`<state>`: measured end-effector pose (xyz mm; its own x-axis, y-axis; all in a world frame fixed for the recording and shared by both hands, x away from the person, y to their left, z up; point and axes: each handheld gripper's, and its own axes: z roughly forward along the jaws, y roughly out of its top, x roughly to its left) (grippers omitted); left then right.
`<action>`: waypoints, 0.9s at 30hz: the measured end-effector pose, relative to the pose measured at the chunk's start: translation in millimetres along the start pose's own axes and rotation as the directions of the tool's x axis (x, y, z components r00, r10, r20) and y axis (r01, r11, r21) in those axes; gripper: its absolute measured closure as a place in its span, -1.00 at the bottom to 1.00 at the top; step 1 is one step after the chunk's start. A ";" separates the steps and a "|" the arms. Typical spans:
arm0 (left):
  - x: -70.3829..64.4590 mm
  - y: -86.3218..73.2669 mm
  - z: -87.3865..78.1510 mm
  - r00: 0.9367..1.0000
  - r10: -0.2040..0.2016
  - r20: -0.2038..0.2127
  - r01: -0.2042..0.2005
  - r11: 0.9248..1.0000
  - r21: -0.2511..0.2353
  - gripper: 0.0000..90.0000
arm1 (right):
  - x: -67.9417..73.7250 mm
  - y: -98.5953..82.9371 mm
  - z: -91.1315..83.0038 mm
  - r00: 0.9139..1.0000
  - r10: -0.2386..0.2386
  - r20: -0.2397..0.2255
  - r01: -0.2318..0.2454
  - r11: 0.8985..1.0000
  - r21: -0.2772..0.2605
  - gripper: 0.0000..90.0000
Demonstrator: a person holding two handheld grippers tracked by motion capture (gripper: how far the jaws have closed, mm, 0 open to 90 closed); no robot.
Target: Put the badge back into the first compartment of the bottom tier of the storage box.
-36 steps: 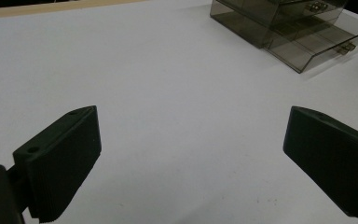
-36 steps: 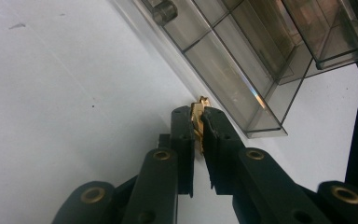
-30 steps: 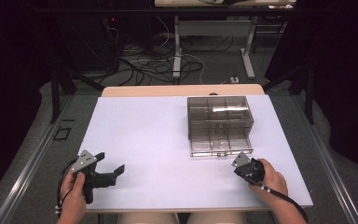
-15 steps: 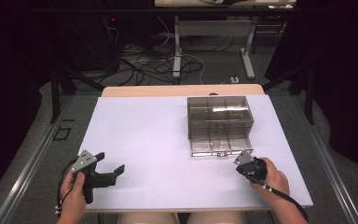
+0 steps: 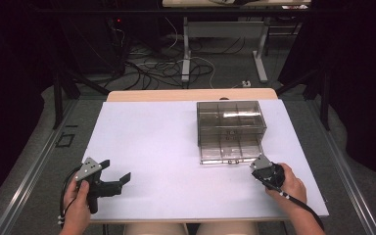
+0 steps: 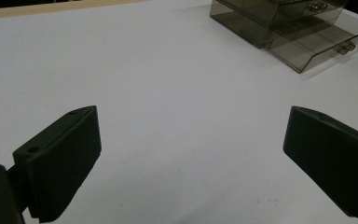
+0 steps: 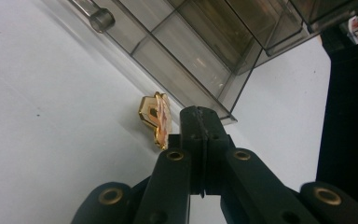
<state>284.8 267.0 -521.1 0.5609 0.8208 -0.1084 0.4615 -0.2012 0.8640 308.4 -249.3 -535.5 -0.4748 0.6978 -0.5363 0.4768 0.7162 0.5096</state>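
1. Beside the near right corner of the clear plastic drawer box (image 5: 231,131), a small gold metal piece (image 7: 154,117) is seen lying on the white table (image 5: 166,147), just ahead of the right gripper (image 7: 199,122).
2. The right gripper's jaws are pressed together; whether the gold piece is pinched at its edge or merely touched cannot be told.
3. The left gripper (image 6: 189,154) is held with its jaws spread wide over bare table, well apart from the box, with nothing between them.
4. The gold piece is judged light, stiff and slippery; being thin and glossy, it would best be taken across its flat faces or by a raised edge.
5. The box's lowest drawer is seen pulled out toward the person, its divided compartments apparently empty.
6. The table is smooth and matte; beyond it, a dark room with table legs and cables on the floor is made out.
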 end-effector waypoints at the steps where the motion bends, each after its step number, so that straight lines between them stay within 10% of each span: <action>1: 0.0 0.0 0.0 1.000 0.000 0.000 0.000 1.000 0.000 -0.91 | -2.1 -0.7 0.7 1.000 -0.003 0.002 0.003 1.000 -0.001 1.00; 9: 0.1 0.0 0.0 1.000 -0.003 -0.001 0.003 1.000 0.001 -0.91 | -9.3 -5.6 1.7 0.993 0.108 -0.051 -0.109 0.994 -0.019 1.00; 27: 1.2 -0.3 0.4 1.000 0.005 -0.006 -0.005 1.000 0.003 -0.91 | 3.6 -0.4 10.6 0.983 0.065 -0.173 -0.069 0.998 -0.015 0.47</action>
<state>285.6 267.9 -521.7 0.5589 0.8231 -0.1006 0.4602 -0.2071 0.8633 314.3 -247.2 -544.7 -0.5639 0.7347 -0.3772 0.4973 0.6667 0.5552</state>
